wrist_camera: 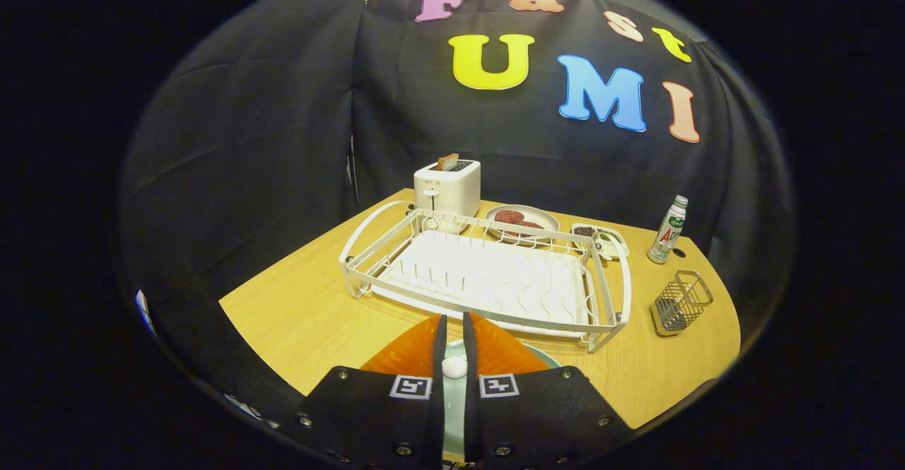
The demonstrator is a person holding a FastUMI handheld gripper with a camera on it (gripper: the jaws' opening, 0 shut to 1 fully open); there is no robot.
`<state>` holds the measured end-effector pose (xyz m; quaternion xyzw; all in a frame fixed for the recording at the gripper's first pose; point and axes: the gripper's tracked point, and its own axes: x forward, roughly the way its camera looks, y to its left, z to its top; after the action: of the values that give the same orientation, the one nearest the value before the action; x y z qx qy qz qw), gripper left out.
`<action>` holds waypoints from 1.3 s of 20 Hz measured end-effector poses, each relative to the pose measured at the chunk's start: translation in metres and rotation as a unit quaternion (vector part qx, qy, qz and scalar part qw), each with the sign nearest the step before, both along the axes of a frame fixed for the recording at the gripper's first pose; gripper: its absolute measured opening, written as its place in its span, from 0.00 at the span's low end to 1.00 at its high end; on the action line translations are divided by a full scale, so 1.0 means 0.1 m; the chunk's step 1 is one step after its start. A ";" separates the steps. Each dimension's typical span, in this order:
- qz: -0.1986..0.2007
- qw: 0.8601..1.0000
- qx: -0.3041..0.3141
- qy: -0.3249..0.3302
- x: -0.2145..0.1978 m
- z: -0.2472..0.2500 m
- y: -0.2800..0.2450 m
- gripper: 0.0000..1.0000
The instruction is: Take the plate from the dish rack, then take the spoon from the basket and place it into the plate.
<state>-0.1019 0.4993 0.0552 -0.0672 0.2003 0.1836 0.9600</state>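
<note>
My gripper (453, 329) is held low over the near edge of the wooden table, its fingers almost together. A small white rounded piece, seemingly the spoon (454, 367), is pinched between them. Under the fingers lies a pale green plate (543, 355); its rim peeks out to the right of them and its surface shows through the narrow gap. The white wire dish rack (488, 279) stands just beyond the fingertips with no dishes in it. Further right, a small wire basket (680, 304) sits on the table, and I see nothing inside it.
Behind the rack stand a white toaster (447, 186) with a slice in it, a plate of food (522, 221) and a small dish (601, 238). A bottle (668, 231) stands at the back right near the basket.
</note>
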 end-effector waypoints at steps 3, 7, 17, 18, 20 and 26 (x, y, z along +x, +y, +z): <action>-0.002 1.000 0.004 0.003 0.02 -0.01 -0.04 0.10; 0.020 1.000 0.002 -0.002 0.04 -0.01 -0.05 0.11; 0.023 0.999 -0.002 -0.022 0.13 0.10 -0.20 0.16; 0.019 0.999 -0.004 -0.027 0.15 0.14 -0.22 0.20; 0.012 0.999 -0.003 -0.034 0.20 0.21 -0.28 0.27; 0.003 0.999 0.000 -0.038 0.29 0.29 -0.36 0.27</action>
<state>-0.0726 0.4629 0.0841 -0.0748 0.1636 0.1839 0.9663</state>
